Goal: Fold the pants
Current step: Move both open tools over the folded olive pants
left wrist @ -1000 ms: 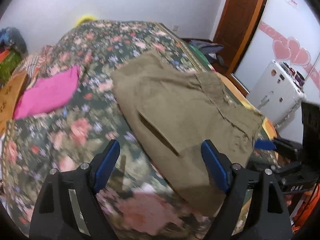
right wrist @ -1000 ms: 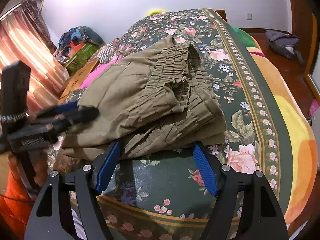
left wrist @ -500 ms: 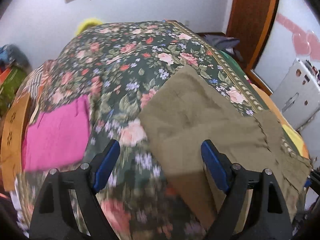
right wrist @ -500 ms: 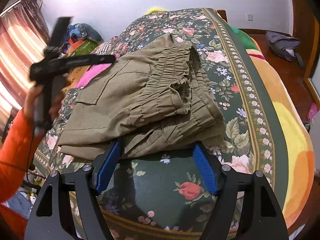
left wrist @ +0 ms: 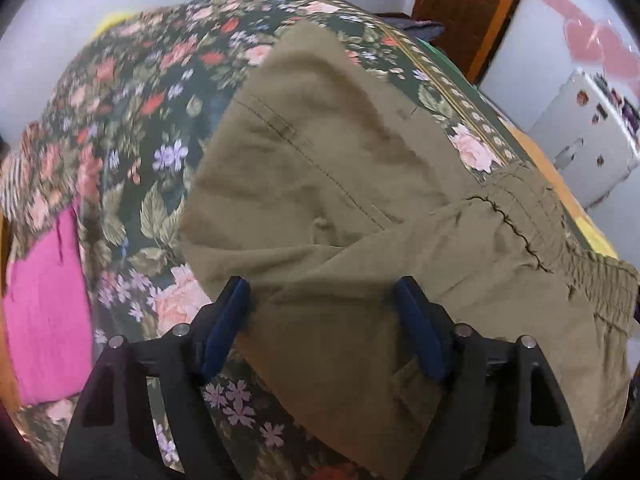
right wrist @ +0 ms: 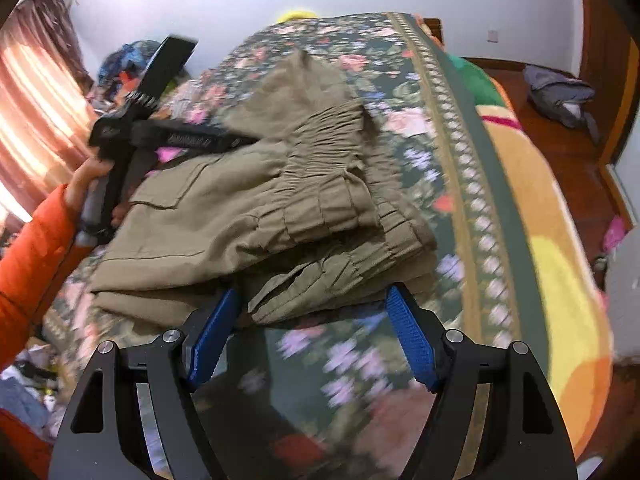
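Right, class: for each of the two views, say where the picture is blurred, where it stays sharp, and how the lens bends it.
Left wrist view: bedspread smeared at left, pants seams fairly crisp, left claw sharp; dark rounded corners show fisheye bending. Right wrist view: flowers below the pants streaked with motion blur, right claw sharp, bright curtain washed out at left.

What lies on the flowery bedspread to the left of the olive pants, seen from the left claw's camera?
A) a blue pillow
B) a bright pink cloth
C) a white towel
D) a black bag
B: a bright pink cloth lies flat on the floral bedspread, apart from the olive pants.
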Tool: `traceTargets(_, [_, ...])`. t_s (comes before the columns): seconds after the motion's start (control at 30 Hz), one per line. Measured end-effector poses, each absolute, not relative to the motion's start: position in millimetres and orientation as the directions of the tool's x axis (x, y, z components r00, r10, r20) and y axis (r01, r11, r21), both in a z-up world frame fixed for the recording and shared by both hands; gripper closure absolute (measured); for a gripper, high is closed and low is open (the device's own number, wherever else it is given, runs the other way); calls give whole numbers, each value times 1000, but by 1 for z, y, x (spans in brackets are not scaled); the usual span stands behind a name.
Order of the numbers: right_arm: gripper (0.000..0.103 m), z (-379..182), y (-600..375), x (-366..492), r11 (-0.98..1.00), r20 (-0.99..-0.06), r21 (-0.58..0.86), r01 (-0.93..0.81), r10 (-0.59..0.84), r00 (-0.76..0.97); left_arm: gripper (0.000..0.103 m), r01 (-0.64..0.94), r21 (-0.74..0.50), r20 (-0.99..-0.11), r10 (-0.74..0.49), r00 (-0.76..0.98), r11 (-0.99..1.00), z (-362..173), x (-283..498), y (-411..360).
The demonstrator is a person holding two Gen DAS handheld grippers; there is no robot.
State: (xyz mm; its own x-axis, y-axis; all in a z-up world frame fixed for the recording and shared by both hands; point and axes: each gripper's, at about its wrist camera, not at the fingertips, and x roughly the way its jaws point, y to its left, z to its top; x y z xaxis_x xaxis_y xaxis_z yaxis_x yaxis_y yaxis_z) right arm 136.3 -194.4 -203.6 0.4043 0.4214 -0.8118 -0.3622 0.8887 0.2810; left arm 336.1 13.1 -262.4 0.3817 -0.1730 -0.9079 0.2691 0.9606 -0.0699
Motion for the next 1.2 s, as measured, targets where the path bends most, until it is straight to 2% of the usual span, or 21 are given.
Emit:
traceTargets(0.2, [31, -214, -195, 175, 897, -842, 201, -394, 364, 399, 26, 209, -66, -900, -148, 409, 976, -264, 331, 39])
traceTargets(0.37, [31, -226, -192, 214, 878, -854, 202, -433, 374, 361, 26, 128, -93, -895, -139, 424, 987, -266, 319, 71])
traceTargets(0.6, [31, -237, -175, 258, 844, -867, 178, -506, 378, 325, 25, -17, -122, -884, -100, 457, 992, -261, 276, 109])
traceTargets(0.8, [31, -242, -154, 287, 817, -870, 128, -563, 365, 332, 25, -107, -113, -875, -48, 482, 988, -254, 240, 114])
traceTargets(1.0, [31, -242, -135, 311, 817, -872, 120, -564, 359, 334, 26, -171, -155, -863, -49, 502, 973, -251, 223, 121])
traceTargets(1.2, [31, -222, -153, 296, 854, -867, 104, -509, 329, 374, 27, -203, -204, -849, -69, 525, 958, -237, 206, 137])
